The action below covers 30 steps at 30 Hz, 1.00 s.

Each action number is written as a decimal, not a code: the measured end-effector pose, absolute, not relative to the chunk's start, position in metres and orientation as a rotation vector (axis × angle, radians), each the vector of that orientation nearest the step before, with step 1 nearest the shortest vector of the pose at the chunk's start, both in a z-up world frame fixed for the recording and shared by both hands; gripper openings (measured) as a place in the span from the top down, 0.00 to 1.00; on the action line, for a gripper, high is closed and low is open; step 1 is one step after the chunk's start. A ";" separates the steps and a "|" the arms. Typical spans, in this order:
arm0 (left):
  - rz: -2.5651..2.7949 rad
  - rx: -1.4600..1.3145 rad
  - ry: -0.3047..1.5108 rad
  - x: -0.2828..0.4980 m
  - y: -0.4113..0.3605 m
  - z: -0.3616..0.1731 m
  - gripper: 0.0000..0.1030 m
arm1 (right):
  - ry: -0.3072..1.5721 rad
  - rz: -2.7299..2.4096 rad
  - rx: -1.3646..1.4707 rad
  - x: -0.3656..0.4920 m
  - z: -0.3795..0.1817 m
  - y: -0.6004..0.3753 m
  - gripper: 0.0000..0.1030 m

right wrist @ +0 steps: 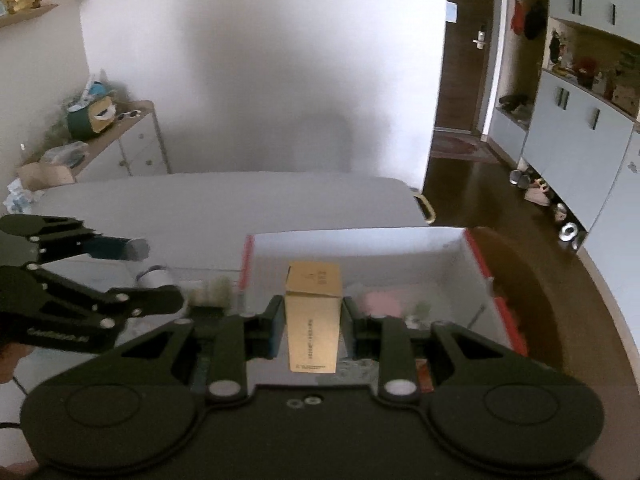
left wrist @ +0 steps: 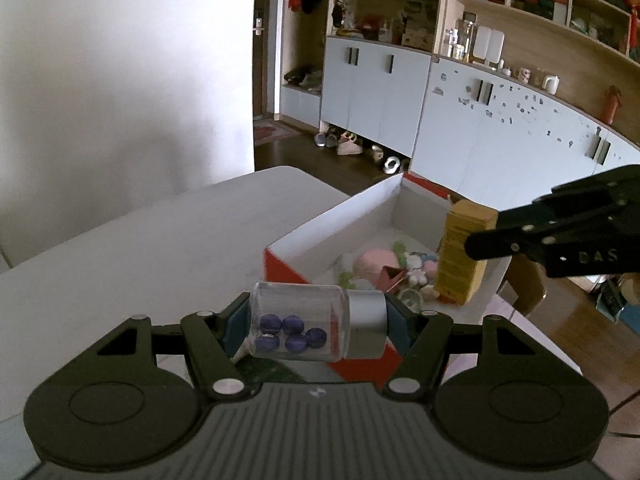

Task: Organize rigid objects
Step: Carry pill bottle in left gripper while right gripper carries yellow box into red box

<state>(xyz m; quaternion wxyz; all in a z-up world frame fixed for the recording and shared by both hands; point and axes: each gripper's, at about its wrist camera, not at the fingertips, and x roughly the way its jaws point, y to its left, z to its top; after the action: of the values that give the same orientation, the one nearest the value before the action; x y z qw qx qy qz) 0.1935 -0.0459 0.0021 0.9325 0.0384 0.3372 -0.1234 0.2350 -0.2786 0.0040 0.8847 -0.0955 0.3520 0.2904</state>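
Glass jar (left wrist: 304,326): clamped end to end in my left gripper (left wrist: 316,322).
Carton (right wrist: 313,320): pinched by my right gripper (right wrist: 310,330) over box (right wrist: 360,240).
Risk: smooth jar could slip, roll off.

A tan carton (right wrist: 313,316) is gripped upright between the right gripper's (right wrist: 310,326) fingers (right wrist: 267,326), above an open white box (right wrist: 360,248) on the bench (right wrist: 200,200).

soft toys (left wrist: 400,266) in the box (left wrist: 332,220) blurred, kinds unclear
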 end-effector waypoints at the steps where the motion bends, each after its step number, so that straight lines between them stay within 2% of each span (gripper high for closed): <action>1: -0.254 0.081 0.691 0.196 -0.052 0.001 0.33 | 0.736 0.601 -0.198 0.238 0.002 -0.282 0.73; 18: -0.249 0.163 0.771 0.256 -0.152 -0.037 0.34 | 0.821 0.553 -0.196 0.315 -0.039 -0.348 0.73; 30: -0.247 0.177 0.946 0.303 -0.191 -0.090 0.34 | 0.911 0.593 -0.211 0.348 -0.077 -0.343 0.73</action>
<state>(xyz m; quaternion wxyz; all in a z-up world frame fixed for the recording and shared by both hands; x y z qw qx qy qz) 0.3035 -0.1912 -0.0905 0.8792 0.0848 0.4537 -0.1183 0.3484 -0.3429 -0.0773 0.8506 -0.1004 0.4324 0.2817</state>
